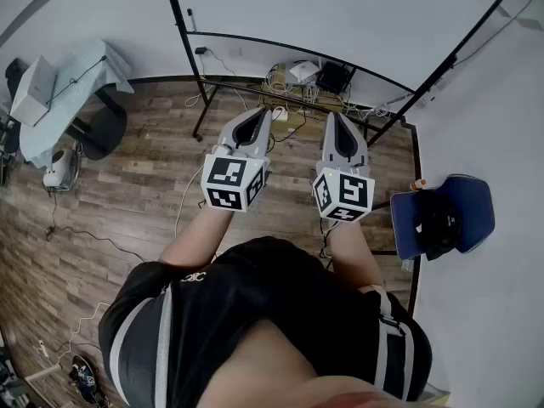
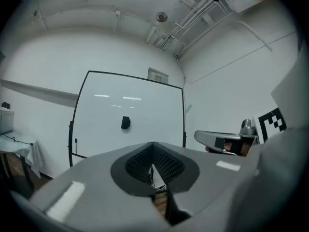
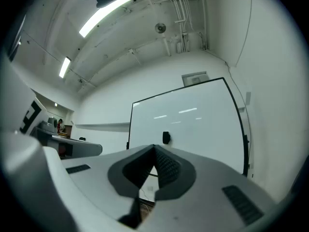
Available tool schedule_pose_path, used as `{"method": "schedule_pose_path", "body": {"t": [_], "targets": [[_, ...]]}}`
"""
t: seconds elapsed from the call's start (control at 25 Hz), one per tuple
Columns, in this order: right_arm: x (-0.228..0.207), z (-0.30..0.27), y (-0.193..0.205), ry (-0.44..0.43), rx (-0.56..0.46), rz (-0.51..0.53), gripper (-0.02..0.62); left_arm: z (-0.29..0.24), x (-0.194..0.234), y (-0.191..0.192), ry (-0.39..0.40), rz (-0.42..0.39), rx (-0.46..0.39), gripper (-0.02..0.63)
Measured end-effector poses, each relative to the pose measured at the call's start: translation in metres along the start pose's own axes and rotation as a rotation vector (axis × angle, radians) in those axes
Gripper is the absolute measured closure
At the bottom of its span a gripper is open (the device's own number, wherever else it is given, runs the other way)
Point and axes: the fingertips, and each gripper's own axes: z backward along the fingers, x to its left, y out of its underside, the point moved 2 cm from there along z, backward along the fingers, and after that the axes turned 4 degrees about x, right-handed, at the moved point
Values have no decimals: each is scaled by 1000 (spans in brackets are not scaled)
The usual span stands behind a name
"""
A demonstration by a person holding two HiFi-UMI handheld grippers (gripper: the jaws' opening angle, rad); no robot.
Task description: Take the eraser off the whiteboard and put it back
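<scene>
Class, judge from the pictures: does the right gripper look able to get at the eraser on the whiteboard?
Probably not yet: the right gripper is shut and short of the whiteboard, though nothing stands between it and the eraser.

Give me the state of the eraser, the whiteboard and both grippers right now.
eraser: stuck on the whiteboard, with no gripper touching it.
whiteboard: upright on its stand, ahead of both grippers and apart from them.
left gripper: jaws together, nothing between them.
right gripper: jaws together, nothing between them.
</scene>
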Motion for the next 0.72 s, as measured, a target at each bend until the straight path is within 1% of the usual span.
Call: {"method": "schedule_pose_path", "body": {"t": [0.32,0.48,0.6,0.72], "targets": [[-8,6,4,-2,11,-13,591,-2,-11,2,1,-10,24,597],[-12,6,6,-23,18,-30,591,-6,-15,5,-6,-11,38,597],[-21,8,9,-15,21,-28,591,-11,-21,7,-18,-9,47,597],[-34,10,12,-23,18,-49,591,-17,-29,8,-25,-20,48,597]]}}
